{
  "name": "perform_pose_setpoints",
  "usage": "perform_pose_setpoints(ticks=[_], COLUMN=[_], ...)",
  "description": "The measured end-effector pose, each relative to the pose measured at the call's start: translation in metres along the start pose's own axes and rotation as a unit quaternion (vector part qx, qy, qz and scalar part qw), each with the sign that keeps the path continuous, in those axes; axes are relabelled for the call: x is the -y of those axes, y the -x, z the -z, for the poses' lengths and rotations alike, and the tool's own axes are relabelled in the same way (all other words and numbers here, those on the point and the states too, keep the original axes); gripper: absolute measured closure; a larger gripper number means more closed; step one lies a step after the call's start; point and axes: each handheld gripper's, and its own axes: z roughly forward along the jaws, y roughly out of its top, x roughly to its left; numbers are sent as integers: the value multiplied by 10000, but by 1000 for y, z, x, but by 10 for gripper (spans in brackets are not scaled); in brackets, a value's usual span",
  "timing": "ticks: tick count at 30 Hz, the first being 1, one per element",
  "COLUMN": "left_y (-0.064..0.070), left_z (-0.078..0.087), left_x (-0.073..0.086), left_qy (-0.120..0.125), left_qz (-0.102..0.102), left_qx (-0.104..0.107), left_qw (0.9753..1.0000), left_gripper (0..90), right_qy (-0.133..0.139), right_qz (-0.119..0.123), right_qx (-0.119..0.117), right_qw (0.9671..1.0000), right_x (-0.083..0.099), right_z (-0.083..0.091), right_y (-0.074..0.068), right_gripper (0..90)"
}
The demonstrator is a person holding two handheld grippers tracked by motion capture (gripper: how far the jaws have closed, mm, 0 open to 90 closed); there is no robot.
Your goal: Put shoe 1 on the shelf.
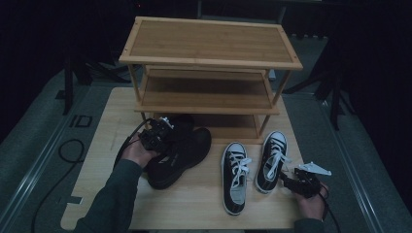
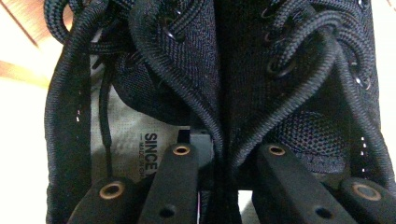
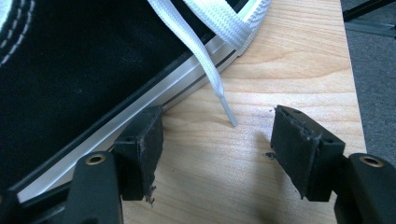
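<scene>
Wooden tabletop [image 1: 194,194]: left gripper [image 1: 158,133] clamps black shoes [image 1: 182,155], toes toward the rack [image 1: 209,73]; right gripper [image 1: 303,183] gapes.

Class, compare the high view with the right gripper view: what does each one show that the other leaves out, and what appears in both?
The high view alone takes in the wooden shoe rack, the black shoes under the left claw, and the second sneaker. The right gripper view alone reveals the lace tip lying on the table between open jaws. Both show the right claw, the nearby black-and-white sneaker and the wooden table.
</scene>
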Motion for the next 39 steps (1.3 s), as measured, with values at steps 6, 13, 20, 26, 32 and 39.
perform_pose_setpoints(ticks=[6, 13, 20, 26, 32, 39], left_y=[6, 11, 13, 12, 17, 22], left_z=[-3, -7, -13, -15, -19, -24], left_x=[-7, -16, -23, -27, -29, -30], left_qy=[31, 82, 178, 250, 378, 639], left_qz=[21, 131, 284, 438, 683, 985], left_qx=[-143, -277, -374, -387, -722, -897], left_qw=[9999, 9995, 9987, 9980, 9943, 9890], left_gripper=[831, 830, 831, 830, 830, 815], right_qy=[1, 0, -1, -4, -4, -4], right_qz=[-4, -9, -6, -3, -1, 0], right_qx=[-4, -15, -22, -31, -34, -33], right_qw=[10000, 10000, 10000, 10000, 10000, 10000], right_x=[0, 0, 0, 0, -1, -1], right_z=[0, 0, 0, 0, 0, 0], right_y=[0, 0, 1, 1, 1, 1], right_gripper=[340, 336, 335, 333, 333, 333])
